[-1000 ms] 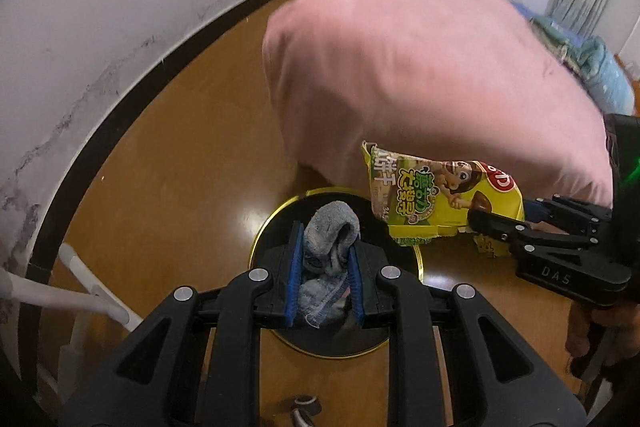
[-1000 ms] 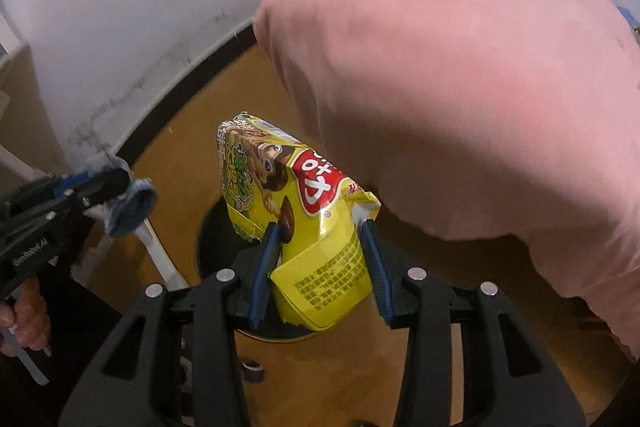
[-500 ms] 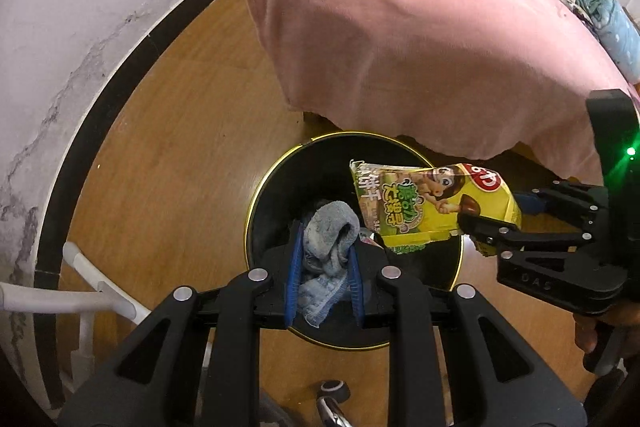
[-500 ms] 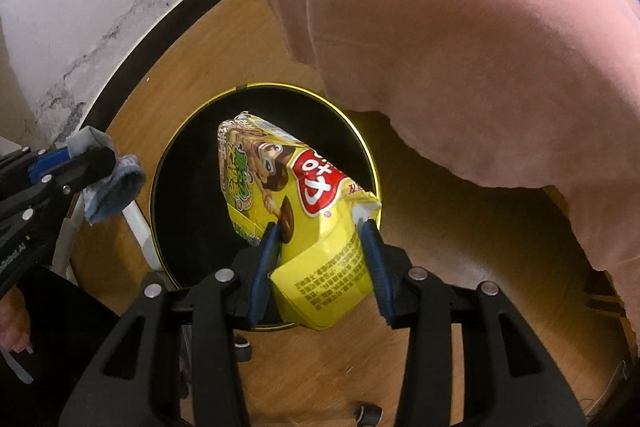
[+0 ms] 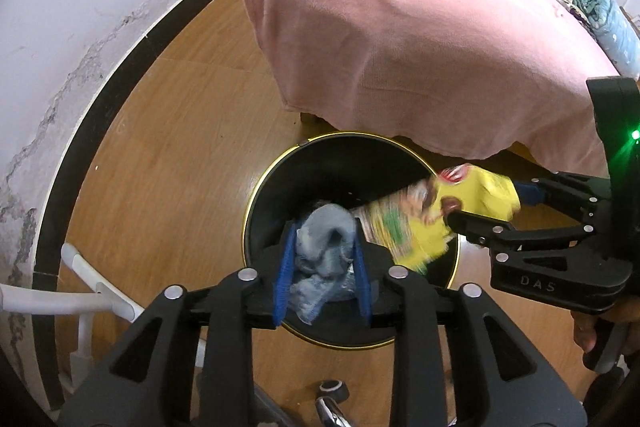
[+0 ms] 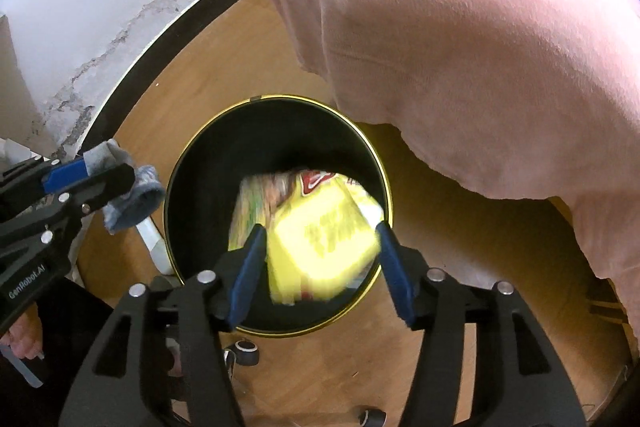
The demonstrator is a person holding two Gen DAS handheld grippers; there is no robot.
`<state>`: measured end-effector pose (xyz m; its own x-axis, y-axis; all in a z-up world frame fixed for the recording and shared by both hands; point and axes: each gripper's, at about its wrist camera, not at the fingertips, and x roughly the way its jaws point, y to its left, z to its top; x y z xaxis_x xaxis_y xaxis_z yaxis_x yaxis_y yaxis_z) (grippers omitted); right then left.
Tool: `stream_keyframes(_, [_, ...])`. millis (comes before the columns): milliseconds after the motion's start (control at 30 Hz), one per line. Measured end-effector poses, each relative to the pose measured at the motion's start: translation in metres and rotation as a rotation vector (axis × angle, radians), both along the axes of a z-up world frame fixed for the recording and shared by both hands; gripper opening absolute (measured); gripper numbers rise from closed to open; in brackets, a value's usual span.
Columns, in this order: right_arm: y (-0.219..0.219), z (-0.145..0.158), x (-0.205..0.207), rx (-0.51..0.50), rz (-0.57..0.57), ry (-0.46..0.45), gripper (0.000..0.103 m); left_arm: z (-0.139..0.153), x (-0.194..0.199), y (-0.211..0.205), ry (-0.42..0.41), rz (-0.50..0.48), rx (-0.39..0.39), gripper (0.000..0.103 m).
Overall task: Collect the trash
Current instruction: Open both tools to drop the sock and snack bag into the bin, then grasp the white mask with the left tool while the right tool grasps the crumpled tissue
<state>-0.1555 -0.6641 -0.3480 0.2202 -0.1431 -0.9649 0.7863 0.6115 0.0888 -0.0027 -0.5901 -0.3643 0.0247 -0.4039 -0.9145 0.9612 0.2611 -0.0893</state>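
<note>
From the left wrist view, the left hand-held gripper point(image 5: 322, 267) sat low in the frame, right over the mouth of the black bin point(image 5: 256, 211) with the gold rim, so whatever it let go would drop inside. A crumpled grey-blue rag point(image 5: 326, 247) was between its blue pads; the jaws had just been opening a little, yet the pads looked to be touching the rag on both sides, though I could not be sure they gripped it. At the right edge the right hand-held gripper point(image 5: 486, 199) reached in over the rim, with the yellow snack bag point(image 5: 416, 223) blurred at its tips.

In the right wrist view the reason for that blur was plainer. The right gripper's jaws had just been opening and stood wide, a gap showing on either side of the snack bag, which hung smeared at centre frame above the bin's dark inside, apparently falling in. At the left edge the left gripper held the rag just outside the rim. A pink cloth point(image 6: 460, 39) draped over the upper right.
</note>
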Motion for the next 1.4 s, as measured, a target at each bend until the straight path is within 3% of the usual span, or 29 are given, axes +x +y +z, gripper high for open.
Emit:
stream_keyframes(300, [-0.003, 0.009, -0.002, -0.02, -0.002, -0.01, 0.056, 0.005, 0.001, 0.002, 0.008, 0.009, -0.025, 0.058])
stream_keyframes(400, [-0.006, 0.013, -0.002, -0.027, -0.007, -0.013, 0.058, 0.009, 0.0, 0.003, 0.003, 0.01, -0.037, 0.076])
stream_keyframes(467, [-0.007, 0.019, -0.004, -0.041, -0.006, -0.012, 0.064, 0.014, 0.0, 0.004, 0.004, 0.013, -0.052, 0.088])
stream_keyframes(600, [-0.007, 0.041, -0.01, -0.077, -0.003, -0.028, 0.079, 0.025, -0.003, 0.005, 0.013, 0.006, -0.073, 0.093])
stream_keyframes(800, [-0.001, 0.091, -0.02, -0.14, 0.027, -0.054, 0.087, 0.049, -0.007, 0.01, -0.004, -0.006, -0.1, 0.094])
stream_keyframes(1000, [0.004, 0.18, -0.036, -0.254, 0.035, -0.116, 0.088, 0.121, -0.024, 0.017, -0.028, -0.041, -0.187, 0.094])
stream_keyframes(1133, [0.02, 0.258, -0.043, -0.36, 0.062, -0.174, 0.093, 0.204, -0.043, 0.035, -0.055, -0.096, -0.285, 0.094])
stream_keyframes(1233, [0.04, 0.312, -0.035, -0.424, 0.102, -0.234, 0.095, 0.272, -0.041, 0.074, -0.098, -0.108, -0.361, 0.094])
stream_keyframes(1400, [0.097, 0.36, 0.031, -0.43, 0.254, -0.348, 0.096, 0.331, -0.004, 0.17, -0.238, -0.006, -0.384, 0.094])
